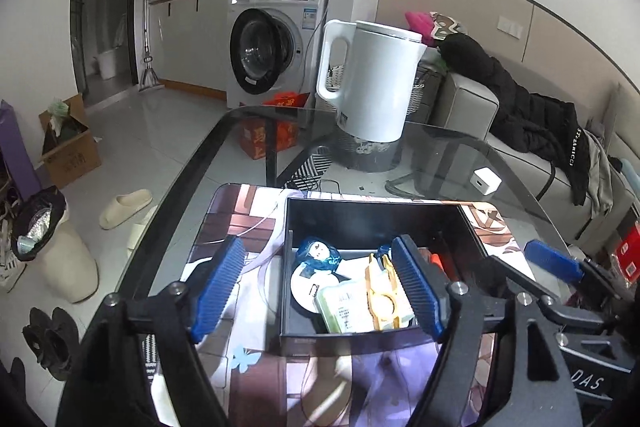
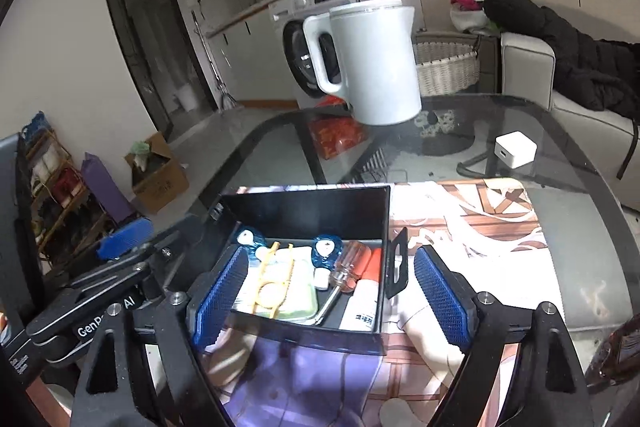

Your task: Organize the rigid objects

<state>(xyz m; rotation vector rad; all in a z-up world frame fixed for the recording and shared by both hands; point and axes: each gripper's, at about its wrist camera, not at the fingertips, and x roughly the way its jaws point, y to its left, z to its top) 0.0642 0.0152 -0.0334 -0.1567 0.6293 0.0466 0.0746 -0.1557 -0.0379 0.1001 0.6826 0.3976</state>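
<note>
From my left wrist view, the right pad of the left gripper covers part of the yellow clip and the orange-handled screwdriver beyond it. I cannot read the print on the pale green case between the jaws. From my right wrist view, the black box hides its near left corner behind the right gripper's left pad.
</note>
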